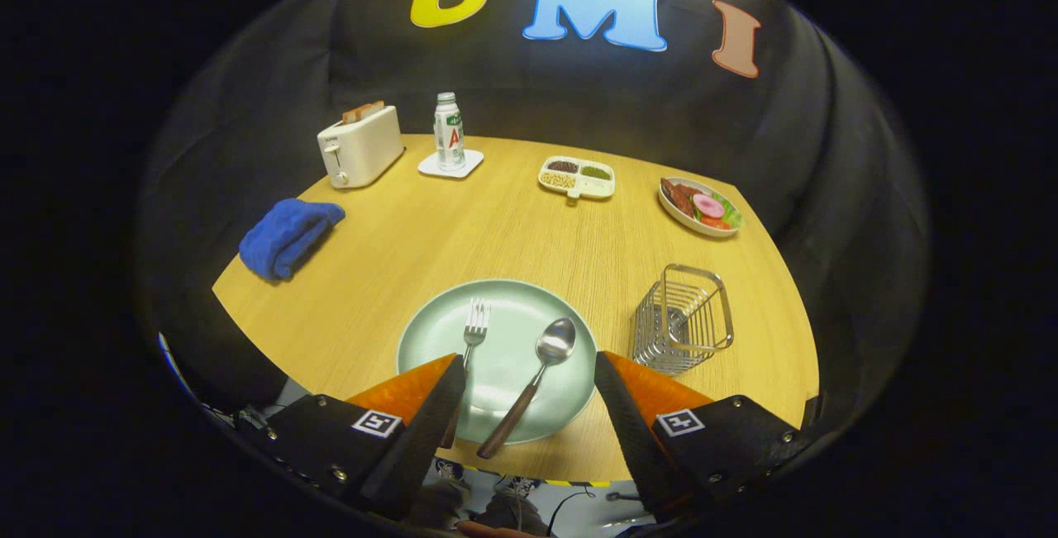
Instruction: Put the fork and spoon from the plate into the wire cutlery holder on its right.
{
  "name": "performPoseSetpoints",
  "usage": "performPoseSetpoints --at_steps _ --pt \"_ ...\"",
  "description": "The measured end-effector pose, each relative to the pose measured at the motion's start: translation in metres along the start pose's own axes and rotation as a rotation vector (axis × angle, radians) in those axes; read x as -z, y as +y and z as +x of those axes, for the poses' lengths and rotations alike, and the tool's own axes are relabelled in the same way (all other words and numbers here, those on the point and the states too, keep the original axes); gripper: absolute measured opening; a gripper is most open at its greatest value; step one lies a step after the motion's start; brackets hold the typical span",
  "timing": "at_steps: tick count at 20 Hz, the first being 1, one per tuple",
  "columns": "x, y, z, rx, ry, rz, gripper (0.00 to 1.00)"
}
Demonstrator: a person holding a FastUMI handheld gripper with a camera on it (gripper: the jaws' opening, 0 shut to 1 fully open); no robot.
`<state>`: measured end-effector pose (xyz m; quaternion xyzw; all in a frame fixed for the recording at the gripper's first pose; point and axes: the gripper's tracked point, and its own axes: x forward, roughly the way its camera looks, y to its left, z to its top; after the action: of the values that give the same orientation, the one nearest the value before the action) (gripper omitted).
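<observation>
Between my spread tool [526, 373]: wood-handled steel spoon [533, 381] on round pale-green plate [430, 340]; silver wire holder [684, 319] at 2 o'clock. Thin handle may slip.

Bare table [512, 232] beyond plate [430, 331]

The hand-held two-finger gripper [529, 364] hovers with its fingers [430, 414] spread wide apart, nothing pinched between them; it seems tilted downward.
</observation>
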<state>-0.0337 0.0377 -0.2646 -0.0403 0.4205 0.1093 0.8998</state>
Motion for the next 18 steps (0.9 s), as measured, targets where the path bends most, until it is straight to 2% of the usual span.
performPoseSetpoints --at_steps 7,8,10,12,14,15,16,18 --pt "0.042 0.007 0.028 -0.017 0.198 0.028 0.95" --pt "0.044 0.009 0.030 -0.024 0.211 0.032 0.87" --pt "0.045 0.010 0.037 -0.031 0.230 0.028 0.83" --pt "0.054 0.007 0.045 -0.022 0.274 0.006 0.63" --pt "0.066 0.006 0.050 -0.014 0.330 0.005 0.57" --pt "0.072 0.005 0.047 -0.005 0.371 0.009 0.57" --pt "0.076 0.008 0.047 -0.018 0.400 0.023 0.28" --pt "0.075 0.009 0.047 -0.022 0.435 0.038 0.29"
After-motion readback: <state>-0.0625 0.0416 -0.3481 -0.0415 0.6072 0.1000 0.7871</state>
